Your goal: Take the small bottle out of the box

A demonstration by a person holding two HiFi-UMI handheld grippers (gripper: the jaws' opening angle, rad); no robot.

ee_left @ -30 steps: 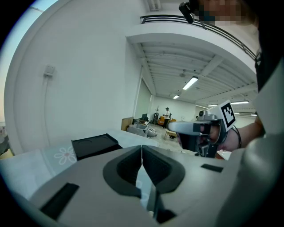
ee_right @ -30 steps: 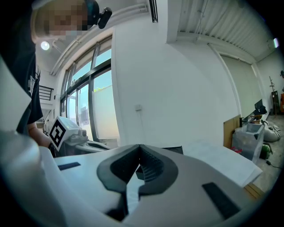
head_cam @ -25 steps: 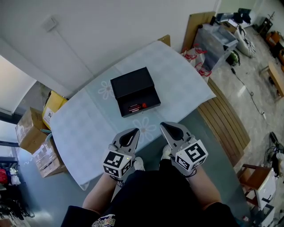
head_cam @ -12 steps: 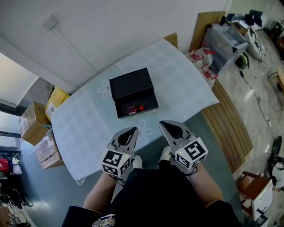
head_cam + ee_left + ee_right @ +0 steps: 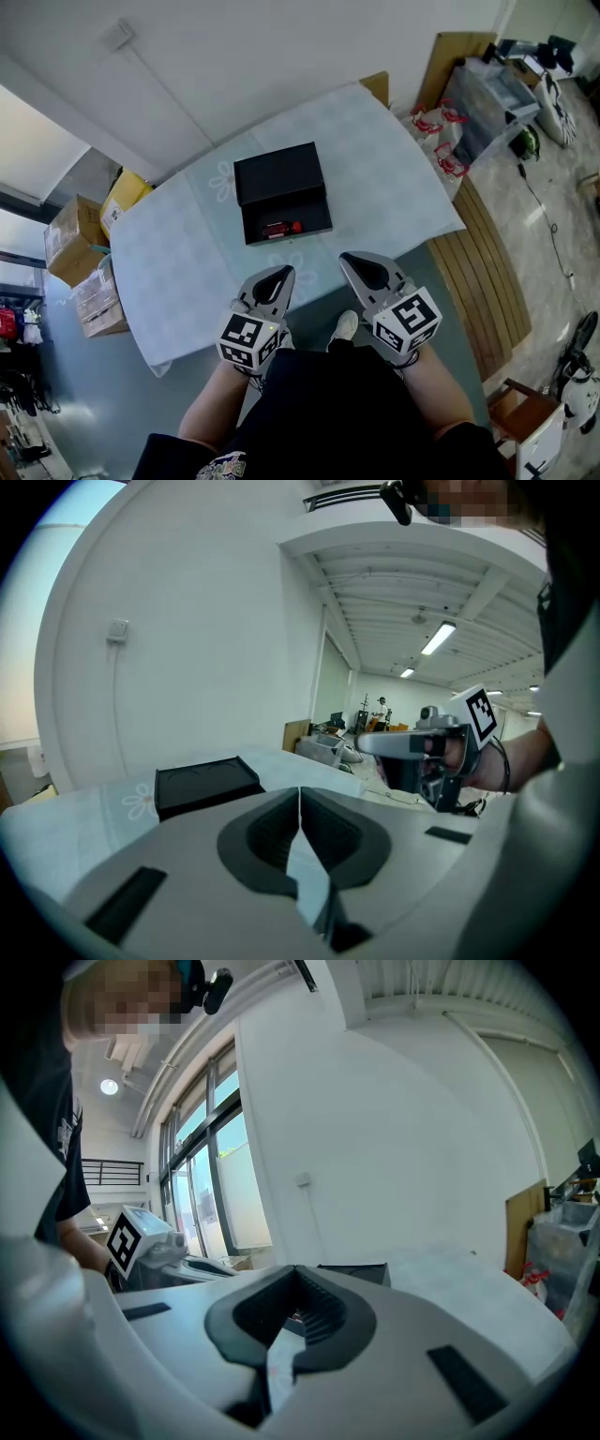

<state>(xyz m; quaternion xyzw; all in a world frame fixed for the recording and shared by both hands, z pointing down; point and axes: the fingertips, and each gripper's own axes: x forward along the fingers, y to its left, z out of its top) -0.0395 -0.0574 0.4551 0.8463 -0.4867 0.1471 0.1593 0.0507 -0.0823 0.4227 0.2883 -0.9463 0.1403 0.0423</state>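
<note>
Left gripper point(image 5: 277, 277) and right gripper point(image 5: 364, 264): jaws closed together, nothing between them. Small bottle point(image 5: 281, 228) lies inside the open black box point(image 5: 279, 176) on the table point(image 5: 380, 159), ahead of both jaws, well apart.

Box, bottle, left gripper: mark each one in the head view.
box point(image 5: 277, 174), head view, middle of its lid.
bottle point(image 5: 280, 228), head view, its red body.
left gripper point(image 5: 282, 273), head view, tip of its shut jaws.

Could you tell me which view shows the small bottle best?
The head view: it looks down into the open box, where the red bottle lies. The left gripper view shows only the box from the side; the right gripper view, at most a reddish speck.
</note>
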